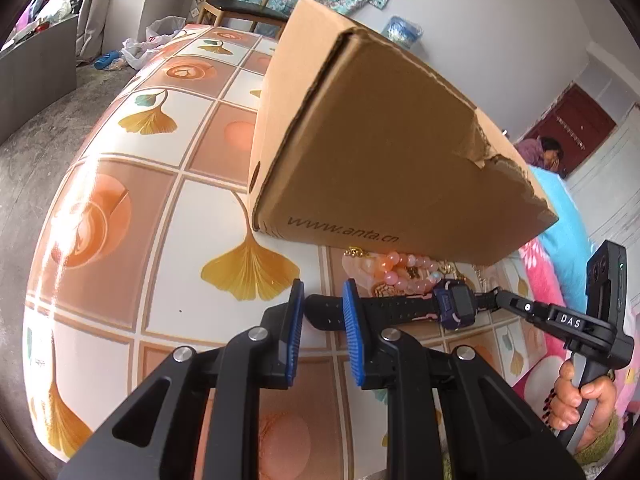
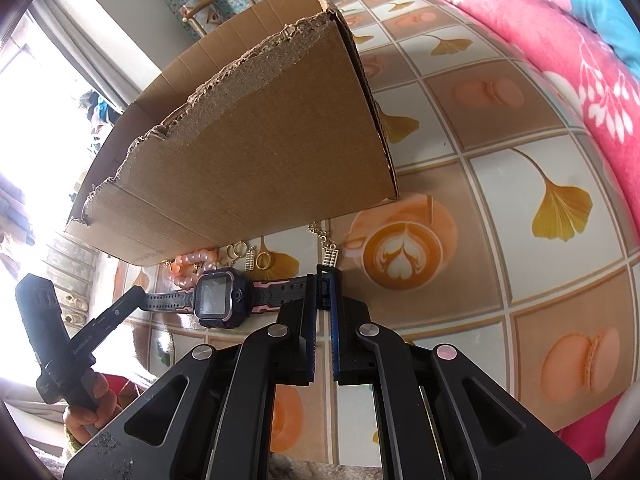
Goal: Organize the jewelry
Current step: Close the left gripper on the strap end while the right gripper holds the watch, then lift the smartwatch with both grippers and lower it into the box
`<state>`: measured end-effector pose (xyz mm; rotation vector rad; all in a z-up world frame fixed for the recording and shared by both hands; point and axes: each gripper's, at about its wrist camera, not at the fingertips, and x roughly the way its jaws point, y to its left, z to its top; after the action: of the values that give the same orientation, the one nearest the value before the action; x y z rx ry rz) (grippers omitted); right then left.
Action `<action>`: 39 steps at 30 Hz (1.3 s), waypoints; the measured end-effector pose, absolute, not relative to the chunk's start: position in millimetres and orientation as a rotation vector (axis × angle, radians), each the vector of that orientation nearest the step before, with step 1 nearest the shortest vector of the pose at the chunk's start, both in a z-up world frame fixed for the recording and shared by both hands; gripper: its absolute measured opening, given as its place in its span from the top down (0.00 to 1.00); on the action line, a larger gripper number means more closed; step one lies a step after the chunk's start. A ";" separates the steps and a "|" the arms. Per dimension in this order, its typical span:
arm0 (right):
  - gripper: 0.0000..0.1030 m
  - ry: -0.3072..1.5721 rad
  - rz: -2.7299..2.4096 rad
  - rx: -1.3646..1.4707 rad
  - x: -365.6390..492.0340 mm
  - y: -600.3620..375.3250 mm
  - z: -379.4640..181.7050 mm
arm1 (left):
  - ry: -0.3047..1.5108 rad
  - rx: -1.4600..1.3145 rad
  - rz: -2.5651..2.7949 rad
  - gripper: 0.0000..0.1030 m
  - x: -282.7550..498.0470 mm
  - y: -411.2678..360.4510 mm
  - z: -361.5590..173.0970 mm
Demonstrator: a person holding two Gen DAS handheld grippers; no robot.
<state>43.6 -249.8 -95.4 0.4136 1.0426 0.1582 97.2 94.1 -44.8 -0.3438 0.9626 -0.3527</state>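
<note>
A black and pink smartwatch (image 1: 456,306) (image 2: 216,294) is held stretched just above the patterned table. My right gripper (image 2: 325,284) is shut on one strap end (image 2: 292,288); it also shows in the left wrist view (image 1: 502,298). My left gripper (image 1: 322,308) has its jaws apart around the other strap end (image 1: 320,308); in the right wrist view its tip (image 2: 138,294) meets that strap. Behind the watch lie a pink bead bracelet (image 1: 396,270) (image 2: 192,264), gold rings (image 2: 262,260) and a gold chain with a charm (image 2: 330,252), in front of an open cardboard box (image 1: 380,152) (image 2: 248,152).
The table (image 1: 132,208) (image 2: 520,184) has a tile-pattern cloth with ginkgo leaves and coffee cups. A bed with pink and blue bedding (image 2: 560,40) (image 1: 560,216) runs along one side. A chair (image 1: 236,4) stands beyond the far edge. A person (image 1: 546,150) lies in the background.
</note>
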 end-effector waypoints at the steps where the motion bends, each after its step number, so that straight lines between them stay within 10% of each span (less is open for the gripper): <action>1: 0.96 1.042 0.159 0.413 43.6 -250.1 -95.5 | 0.967 -0.331 -0.349 0.81 97.0 92.7 -43.8; 39: 1.00 0.939 0.147 0.331 13.2 -244.3 -57.2 | 0.799 -0.061 -0.412 0.97 50.0 64.9 18.6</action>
<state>13.2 -244.3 -57.2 0.3315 0.9385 0.1468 50.0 64.9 18.6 -0.0613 0.7992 -0.4123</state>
